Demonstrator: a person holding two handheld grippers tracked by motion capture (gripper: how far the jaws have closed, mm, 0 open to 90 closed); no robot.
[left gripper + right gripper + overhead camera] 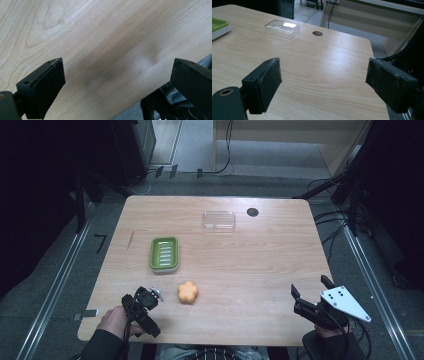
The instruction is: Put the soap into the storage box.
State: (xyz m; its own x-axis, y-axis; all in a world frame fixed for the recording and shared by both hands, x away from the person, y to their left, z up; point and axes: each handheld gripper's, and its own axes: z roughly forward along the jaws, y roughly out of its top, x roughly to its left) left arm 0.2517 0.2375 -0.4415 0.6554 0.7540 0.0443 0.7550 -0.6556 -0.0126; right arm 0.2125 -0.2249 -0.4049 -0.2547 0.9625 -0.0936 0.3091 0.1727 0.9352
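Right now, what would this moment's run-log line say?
left gripper: open, beside orange flower-shaped soap | right gripper: open, empty | green soap dish: empty | clear lid: far side

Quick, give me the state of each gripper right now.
Left gripper: open, holding nothing, over bare table.
Right gripper: open, holding nothing, above the table near its right edge.
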